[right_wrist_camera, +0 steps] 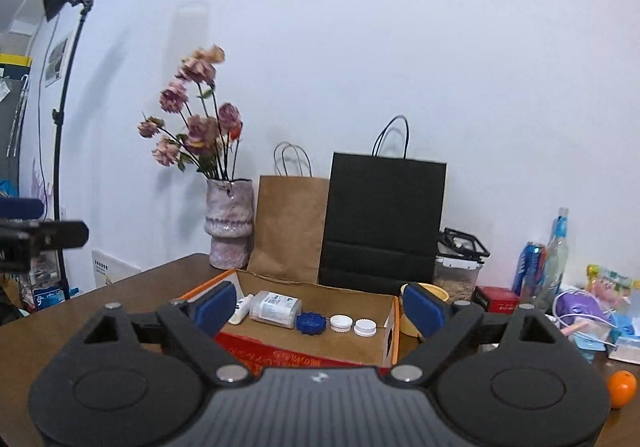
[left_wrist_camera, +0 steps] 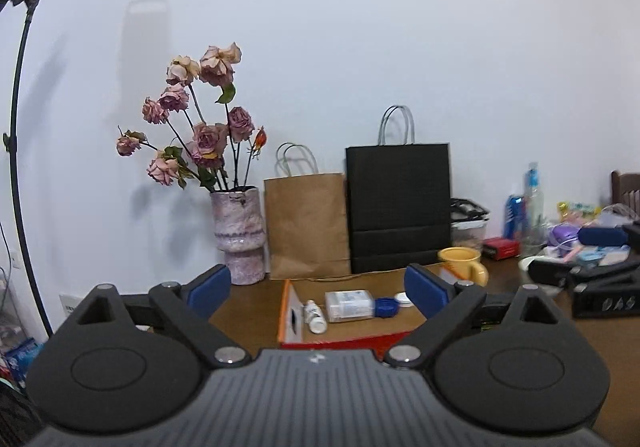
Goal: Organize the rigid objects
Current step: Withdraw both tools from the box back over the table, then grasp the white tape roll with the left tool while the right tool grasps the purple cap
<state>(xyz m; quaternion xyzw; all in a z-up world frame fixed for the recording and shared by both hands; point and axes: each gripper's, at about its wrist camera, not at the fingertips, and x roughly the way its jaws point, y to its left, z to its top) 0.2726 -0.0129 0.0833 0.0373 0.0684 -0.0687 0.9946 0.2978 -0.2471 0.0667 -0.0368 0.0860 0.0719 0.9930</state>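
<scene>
An open cardboard box (left_wrist_camera: 285, 311) (right_wrist_camera: 280, 355) with orange and red walls sits on the brown table. Inside lie a small white bottle (left_wrist_camera: 315, 316) (right_wrist_camera: 242, 309), a clear bottle (left_wrist_camera: 349, 305) (right_wrist_camera: 276, 309) on its side, a blue cap (left_wrist_camera: 386, 307) (right_wrist_camera: 310, 323) and white caps (right_wrist_camera: 341, 323). My left gripper (left_wrist_camera: 318, 291) hovers in front of the box, open, with nothing between its blue pads. My right gripper (right_wrist_camera: 320, 307) hovers likewise before the box, open and empty. A yellow mug (left_wrist_camera: 464, 263) (right_wrist_camera: 430, 289) stands just right of the box.
Behind the box stand a vase of dried roses (left_wrist_camera: 238, 235) (right_wrist_camera: 230, 223), a brown paper bag (left_wrist_camera: 306, 227) and a black paper bag (left_wrist_camera: 400, 207) against the wall. Bottles, a can and clutter crowd the right side (right_wrist_camera: 556, 255). An orange (right_wrist_camera: 622, 387) lies near the front right.
</scene>
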